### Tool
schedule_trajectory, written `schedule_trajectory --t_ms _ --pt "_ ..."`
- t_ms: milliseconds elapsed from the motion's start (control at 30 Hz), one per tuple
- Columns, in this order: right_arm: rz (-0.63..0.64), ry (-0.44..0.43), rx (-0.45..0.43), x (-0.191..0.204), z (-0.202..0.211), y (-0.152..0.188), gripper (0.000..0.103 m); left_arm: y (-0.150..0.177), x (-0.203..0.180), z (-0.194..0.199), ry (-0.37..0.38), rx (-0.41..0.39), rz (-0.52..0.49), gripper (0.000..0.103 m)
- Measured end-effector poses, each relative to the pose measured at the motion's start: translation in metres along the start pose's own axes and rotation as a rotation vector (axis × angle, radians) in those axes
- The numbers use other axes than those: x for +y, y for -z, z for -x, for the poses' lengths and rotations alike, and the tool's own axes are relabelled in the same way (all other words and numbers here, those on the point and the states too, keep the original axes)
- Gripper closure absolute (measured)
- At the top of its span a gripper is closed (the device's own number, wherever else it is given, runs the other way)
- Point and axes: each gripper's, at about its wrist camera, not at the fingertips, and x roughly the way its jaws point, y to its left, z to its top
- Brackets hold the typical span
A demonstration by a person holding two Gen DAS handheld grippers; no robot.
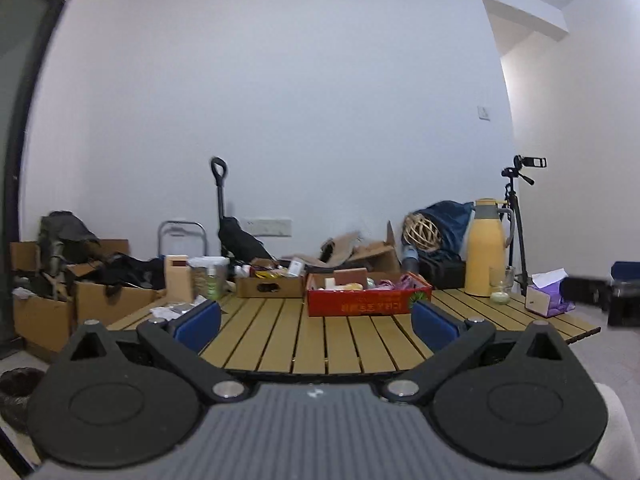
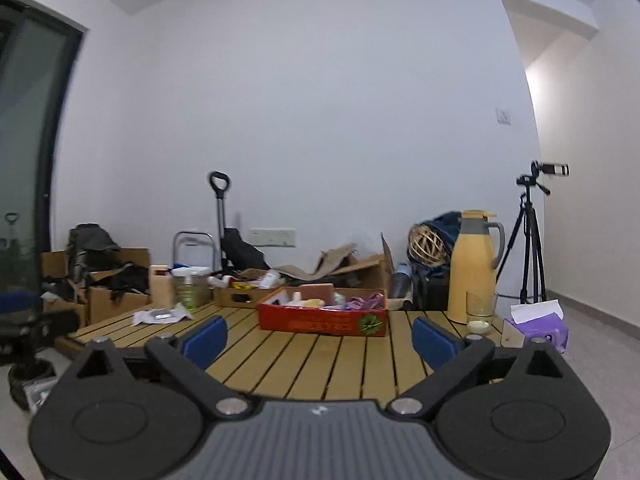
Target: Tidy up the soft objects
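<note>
Two wide, empty claws, left claw (image 1: 316, 322), right claw (image 2: 319, 338), facing red box (image 1: 368, 305) lying crosswise.

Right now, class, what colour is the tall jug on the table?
Yellow jug with a grey collar; right wrist view.

Both grippers (image 1: 316, 322) (image 2: 320, 336): black linkage arms, blue pads, grey ribbed body.

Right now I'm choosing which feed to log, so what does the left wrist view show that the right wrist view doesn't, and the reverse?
Only the left wrist view: a dark blue object on the floor at far right. Only the right wrist view: the left gripper's blue pad at the left edge. Both: the slatted table, red box, yellow jug, tissue pack, tripod, each with its own gripper open and empty: left gripper, right gripper.
</note>
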Motion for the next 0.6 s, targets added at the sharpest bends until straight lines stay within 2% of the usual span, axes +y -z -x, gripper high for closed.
schedule_trajectory --t_ms 67,133,333,600 --pt "0.035 -0.003 0.006 0.010 0.019 0.013 0.000 0.007 -0.002 0.012 0.032 0.010 -0.017 0.000" --pt "0.075 -0.018 0.032 0.017 0.031 0.020 0.000 0.011 -0.002 0.020 0.026 0.018 -0.028 0.000" --pt "0.013 0.005 -0.001 0.022 0.064 0.031 0.000 0.022 0.004 0.022 0.015 0.069 0.015 0.000" --pt "0.028 -0.004 0.029 0.022 0.056 0.035 0.000 0.025 0.009 0.021 0.011 0.067 0.016 0.000"
